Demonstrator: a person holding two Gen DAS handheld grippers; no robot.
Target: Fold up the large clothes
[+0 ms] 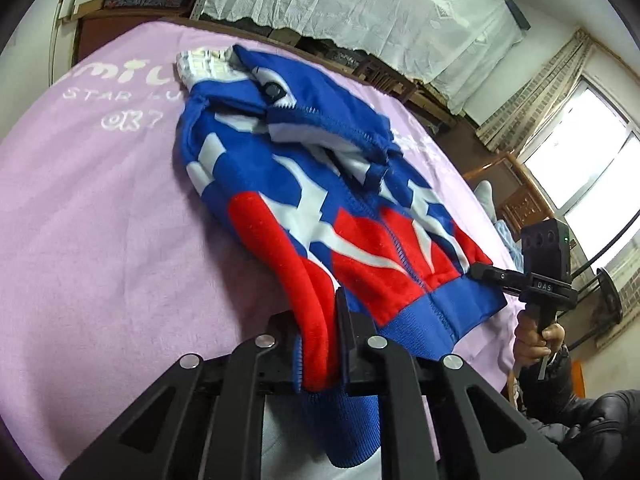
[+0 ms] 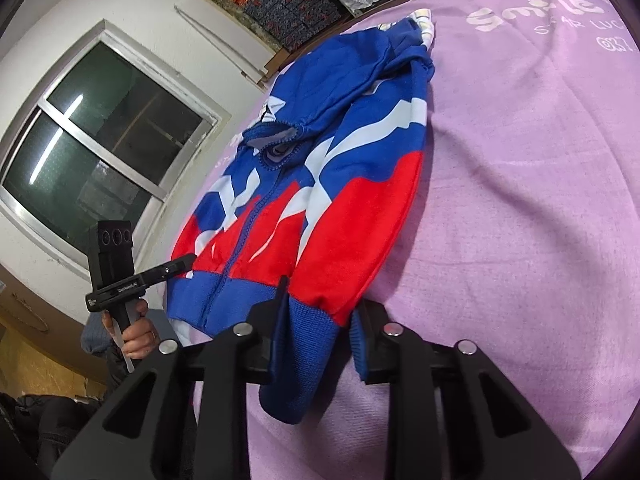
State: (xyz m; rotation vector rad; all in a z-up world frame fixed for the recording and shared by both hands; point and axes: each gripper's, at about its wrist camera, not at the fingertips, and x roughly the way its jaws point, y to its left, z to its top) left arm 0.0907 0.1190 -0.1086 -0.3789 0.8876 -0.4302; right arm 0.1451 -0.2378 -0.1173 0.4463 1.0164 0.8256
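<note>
1. Left gripper (image 1: 320, 344) points downward; its jaws are clamped on red and blue fabric at the near edge.
2. Right gripper (image 2: 320, 332) also points downward, jaws pinching blue ribbed fabric; a bare hand (image 1: 538, 340) grips its handle.

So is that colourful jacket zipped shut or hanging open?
Zipped shut: on the jacket the zip runs closed from hem to collar, both front halves joined.

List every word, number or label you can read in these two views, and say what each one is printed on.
"STAR LU", cut off: pink bedspread.
"Smile", partly cut off, large white script: same bedspread.
Short white code under it: too blurred.
"DAS": right gripper body.
Small white label on left gripper body: too small.
Jacket: no text.
</note>
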